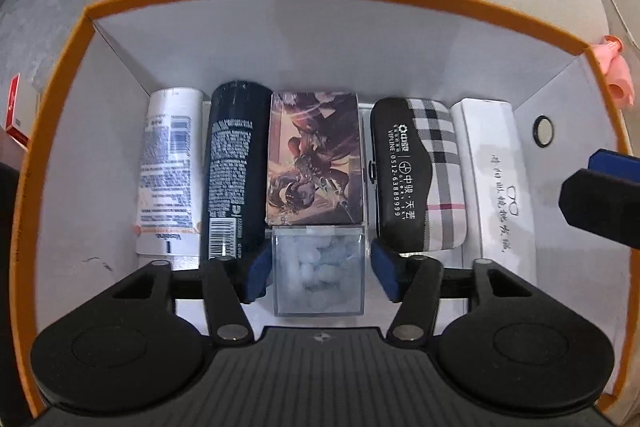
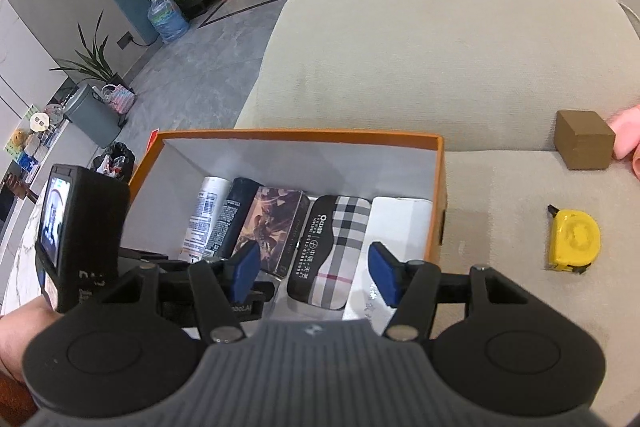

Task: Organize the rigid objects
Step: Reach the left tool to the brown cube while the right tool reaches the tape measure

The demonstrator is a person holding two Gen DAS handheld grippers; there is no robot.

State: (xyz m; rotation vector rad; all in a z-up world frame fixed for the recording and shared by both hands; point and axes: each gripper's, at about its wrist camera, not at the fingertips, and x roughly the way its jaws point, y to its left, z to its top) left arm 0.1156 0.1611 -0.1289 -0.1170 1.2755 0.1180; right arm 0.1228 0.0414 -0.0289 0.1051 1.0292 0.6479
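Now left gripper (image 1: 318,277) jaws spread, clear plastic cube (image 1: 319,273) between, pads off it; right gripper (image 2: 314,275) jaws spread, empty; matte orange cardboard box (image 1: 60,99).

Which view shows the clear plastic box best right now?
The left wrist view: the clear plastic box sits in full view between the left gripper's open jaws, in front of the illustrated card box. In the right wrist view it is hidden behind the left gripper's body.
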